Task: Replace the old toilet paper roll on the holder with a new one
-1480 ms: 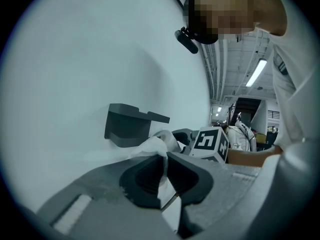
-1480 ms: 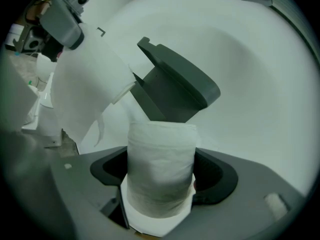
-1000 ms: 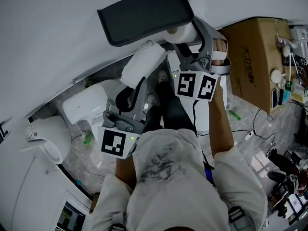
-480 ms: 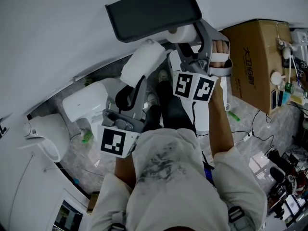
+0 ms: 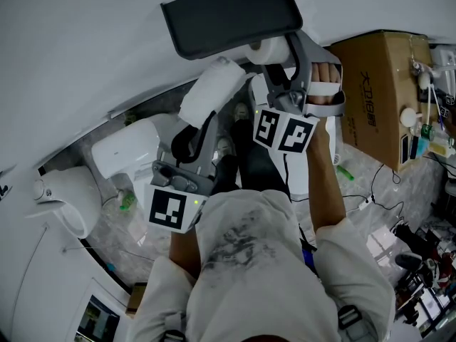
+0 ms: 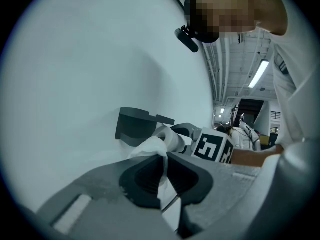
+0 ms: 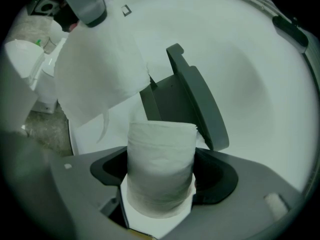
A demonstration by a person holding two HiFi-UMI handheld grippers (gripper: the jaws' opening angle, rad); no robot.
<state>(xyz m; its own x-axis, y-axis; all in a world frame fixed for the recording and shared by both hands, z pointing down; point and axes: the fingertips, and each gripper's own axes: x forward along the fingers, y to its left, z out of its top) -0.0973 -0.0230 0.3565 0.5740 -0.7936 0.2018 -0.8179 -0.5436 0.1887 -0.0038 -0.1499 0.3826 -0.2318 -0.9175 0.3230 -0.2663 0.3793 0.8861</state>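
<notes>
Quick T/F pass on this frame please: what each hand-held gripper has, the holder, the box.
1. The right hand-held gripper is clamped on a toilet paper roll. True.
2. The left hand-held gripper is open and empty. False: its jaws are shut on a loose paper sheet.
3. The dark grey holder is mounted on the white wall. True.
4. The cardboard box stands at the left edge of the head view. False: it is at the right side of the head view, beyond the right hand-held gripper.
</notes>
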